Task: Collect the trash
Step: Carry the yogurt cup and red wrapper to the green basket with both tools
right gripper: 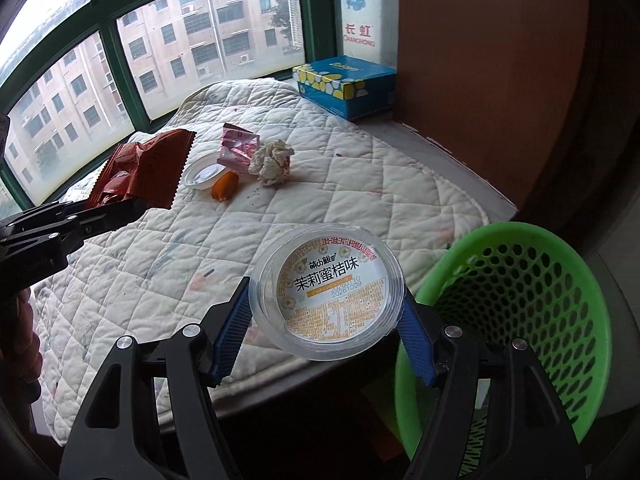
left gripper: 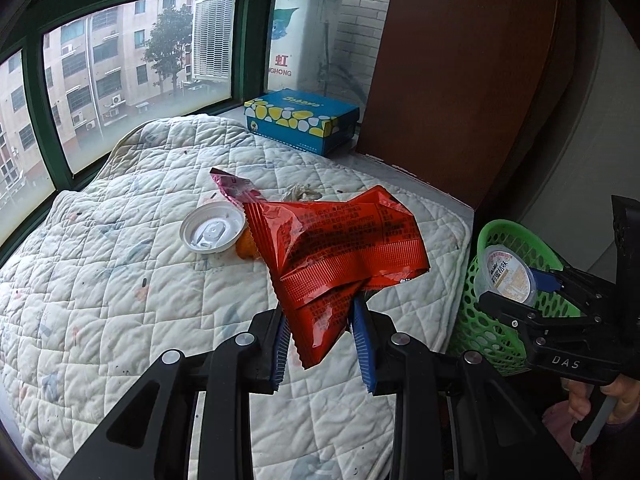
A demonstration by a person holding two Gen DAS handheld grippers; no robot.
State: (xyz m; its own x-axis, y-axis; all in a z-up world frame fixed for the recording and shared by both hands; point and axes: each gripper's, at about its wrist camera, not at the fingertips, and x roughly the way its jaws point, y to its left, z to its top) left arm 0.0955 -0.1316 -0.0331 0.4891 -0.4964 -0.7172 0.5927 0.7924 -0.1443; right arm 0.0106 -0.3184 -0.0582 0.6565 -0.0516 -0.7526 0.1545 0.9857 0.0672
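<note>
Right claw (right gripper: 326, 312) is clamped on a clear plastic cup (right gripper: 326, 294) with a printed foil lid, held in the air at the near edge of the quilted pad (right gripper: 360, 184), just beside the green basket (right gripper: 560, 280). Left claw (left gripper: 322, 344) is clenched on a red snack wrapper (left gripper: 340, 248), lifted above the pad.

Step in hand, as I judge it: transfer of two picked items to the basket. Next move: I carry the cup over the basket rim, then release; the wrapper follows.

Remaining on the pad: a white lid (right gripper: 202, 174), an orange peel (right gripper: 225, 185), a pink wrapper (right gripper: 237, 152) and a crumpled tissue (right gripper: 271, 162). A blue tissue box (right gripper: 346, 86) stands by the window; I judge it is not trash.
</note>
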